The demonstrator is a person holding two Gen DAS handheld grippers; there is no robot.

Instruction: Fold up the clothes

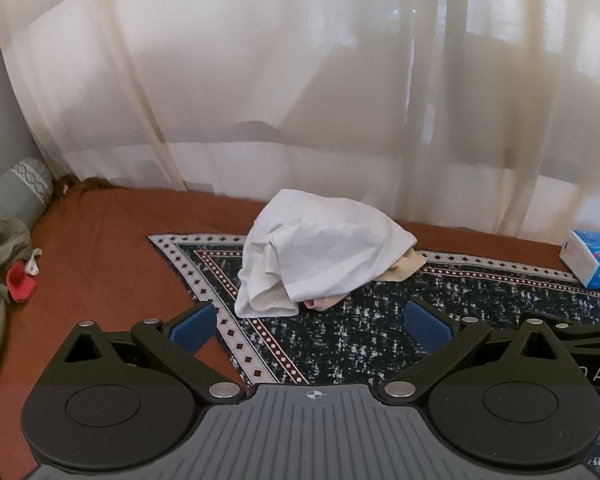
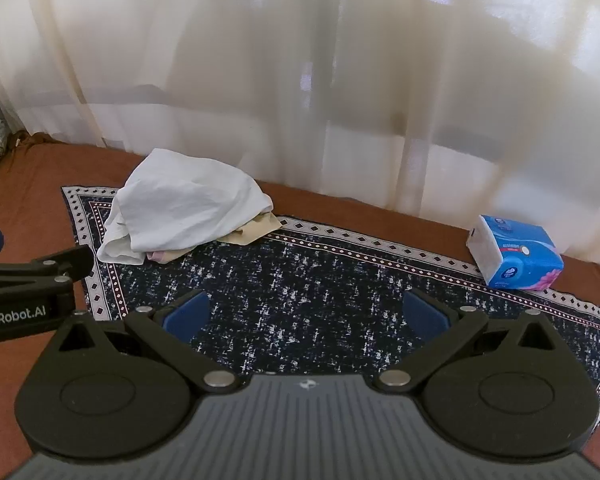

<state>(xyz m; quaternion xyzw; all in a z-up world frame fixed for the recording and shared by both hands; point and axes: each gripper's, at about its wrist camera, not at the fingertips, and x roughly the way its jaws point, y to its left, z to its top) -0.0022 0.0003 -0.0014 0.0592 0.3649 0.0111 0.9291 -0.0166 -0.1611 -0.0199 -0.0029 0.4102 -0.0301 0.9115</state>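
Observation:
A crumpled white garment (image 1: pixel 320 252) (image 2: pixel 184 212) lies in a heap on the far part of a dark patterned mat (image 1: pixel 364 332) (image 2: pixel 300 280), with a beige piece (image 1: pixel 404 268) (image 2: pixel 256 228) and a bit of pink cloth poking out beneath it. My left gripper (image 1: pixel 310 326) is open, hovering over the mat just short of the heap, nothing between its blue pads (image 1: pixel 192 326). My right gripper (image 2: pixel 306 316) is also open and empty, over the mat's middle, to the right of the heap. The left gripper's black arm (image 2: pixel 28 280) shows at the left edge of the right wrist view.
The mat lies on a rust-brown sheet (image 1: pixel 100 248). A blue tissue pack (image 2: pixel 516 252) (image 1: pixel 592 258) sits at the mat's far right edge. An olive garment with red cloth (image 1: pixel 4 264) lies far left, near a grey bolster (image 1: pixel 20 188). Sheer curtains (image 1: pixel 300 80) hang behind.

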